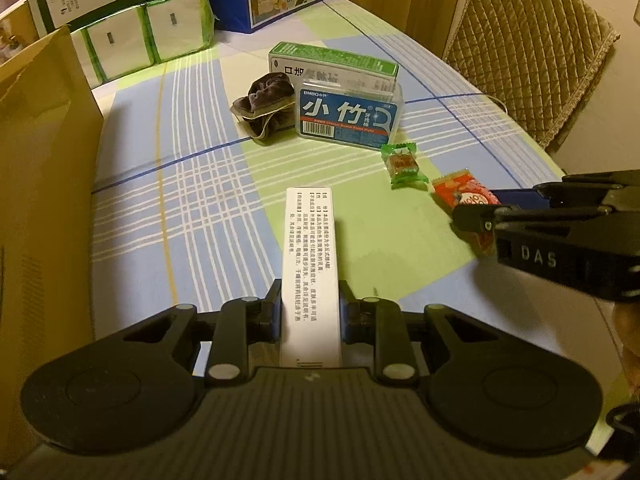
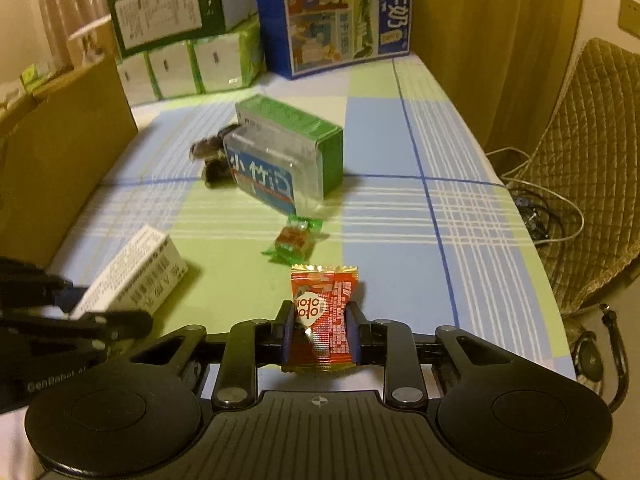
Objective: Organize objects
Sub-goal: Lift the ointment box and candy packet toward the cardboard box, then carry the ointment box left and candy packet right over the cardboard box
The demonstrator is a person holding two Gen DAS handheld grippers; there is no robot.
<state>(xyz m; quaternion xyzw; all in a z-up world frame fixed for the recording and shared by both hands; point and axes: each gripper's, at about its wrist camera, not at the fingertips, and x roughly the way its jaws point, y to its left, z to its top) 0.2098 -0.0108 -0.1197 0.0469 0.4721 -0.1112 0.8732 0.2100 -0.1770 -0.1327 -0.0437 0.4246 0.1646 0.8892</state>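
My left gripper (image 1: pixel 310 308) is shut on a long white printed box (image 1: pixel 310 264), which juts forward over the plaid tablecloth (image 1: pixel 180 208). In the right wrist view the same white box (image 2: pixel 136 276) and left gripper (image 2: pixel 76 312) appear at the left. My right gripper (image 2: pixel 320 328) is shut on a red snack packet (image 2: pixel 324 316); from the left wrist view that red packet (image 1: pixel 464 196) and right gripper (image 1: pixel 484 220) sit at the right. A green wrapped candy (image 2: pixel 296 240) lies just ahead. Farther back stand a blue-labelled clear floss box (image 1: pixel 348 118), a green box (image 1: pixel 332 60) and a dark crumpled cloth (image 1: pixel 264 100).
A brown cardboard box (image 1: pixel 44 184) walls the left side. Green tissue packs (image 1: pixel 148 40) and a blue milk carton (image 2: pixel 336 12) stand at the far end. A quilted chair (image 1: pixel 528 44) and cables (image 2: pixel 540 216) lie past the table's right edge.
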